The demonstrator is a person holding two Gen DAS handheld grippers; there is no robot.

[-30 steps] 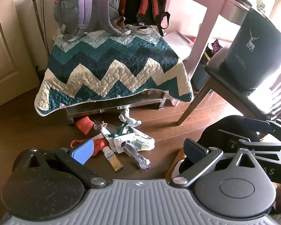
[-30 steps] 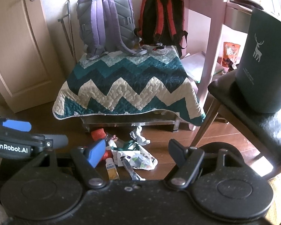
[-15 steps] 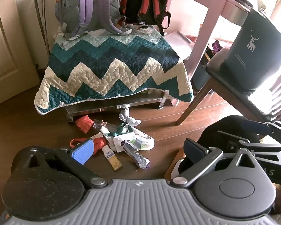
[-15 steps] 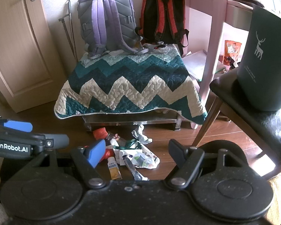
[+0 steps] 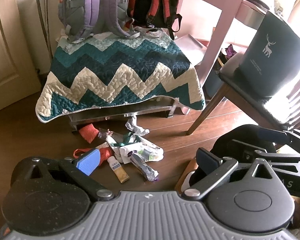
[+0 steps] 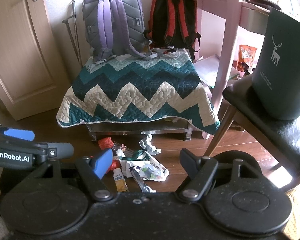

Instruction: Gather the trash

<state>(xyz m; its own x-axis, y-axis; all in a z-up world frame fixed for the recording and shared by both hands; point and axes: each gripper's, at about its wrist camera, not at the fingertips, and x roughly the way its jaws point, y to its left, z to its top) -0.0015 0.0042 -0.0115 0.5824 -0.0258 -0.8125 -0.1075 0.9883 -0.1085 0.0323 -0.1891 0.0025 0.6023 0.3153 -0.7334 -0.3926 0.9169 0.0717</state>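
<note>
A pile of trash lies on the wooden floor in front of the quilt-covered bench: a crumpled white wrapper (image 5: pixel 143 152) (image 6: pixel 150 169), a small tube (image 5: pixel 119 169) (image 6: pixel 120 180), a silvery wrapper (image 5: pixel 145 168), a crumpled paper ball (image 5: pixel 136 128) (image 6: pixel 149 145) and a red net (image 5: pixel 89 133) (image 6: pixel 106 142). My left gripper (image 5: pixel 148 160) is open above the pile, holding nothing. My right gripper (image 6: pixel 145 161) is likewise open and holds nothing. A dark green bin with a deer print (image 5: pixel 274 60) (image 6: pixel 284 66) stands on a chair at the right.
The zigzag quilt (image 5: pixel 118 74) covers a low metal bench, with a purple-grey backpack (image 6: pixel 113 22) and a red-black backpack (image 6: pixel 173 22) at its back. A pink desk leg (image 6: pixel 224 60) and the chair leg (image 5: pixel 206 112) stand right of the pile. A door (image 6: pixel 20 50) is at left.
Both views have shifted only very slightly. The trash has not moved and both grippers stay open.
</note>
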